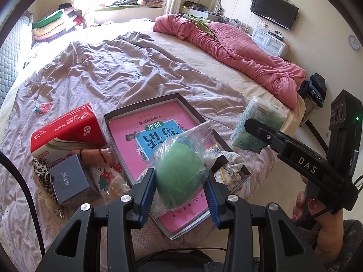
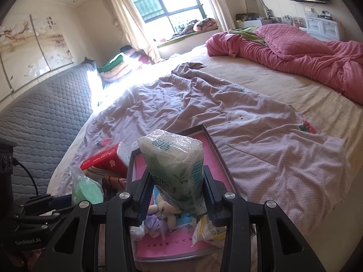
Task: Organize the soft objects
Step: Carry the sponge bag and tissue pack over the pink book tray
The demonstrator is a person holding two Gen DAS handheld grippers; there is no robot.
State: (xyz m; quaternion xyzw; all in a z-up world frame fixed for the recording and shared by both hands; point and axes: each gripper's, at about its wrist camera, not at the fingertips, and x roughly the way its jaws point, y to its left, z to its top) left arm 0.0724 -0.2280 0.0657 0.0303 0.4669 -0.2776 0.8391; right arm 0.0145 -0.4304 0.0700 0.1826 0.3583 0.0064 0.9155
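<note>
Left claw (image 1: 180, 190) is clenched on a green sponge in a clear bag (image 1: 179, 170), held just above the near end of the shallow box (image 1: 145, 105) on the bed. Right claw (image 2: 175, 200) grips a pack of tissues (image 2: 174, 161) upright over the same box. Left of the box lies a red tissue box (image 1: 65, 131); inside it, a pink book (image 1: 136, 131) and a small plush bear (image 2: 162, 208).

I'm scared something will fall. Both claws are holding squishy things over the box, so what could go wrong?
1. The left claw pinches the green sponge through a loose, slippery plastic bag; it might slide out.
2. The right claw grips only the bottom of the tall tissue pack, so it could tip over.
3. The tray already holds a small plush toy and packets; dropped things may bounce out.
</note>
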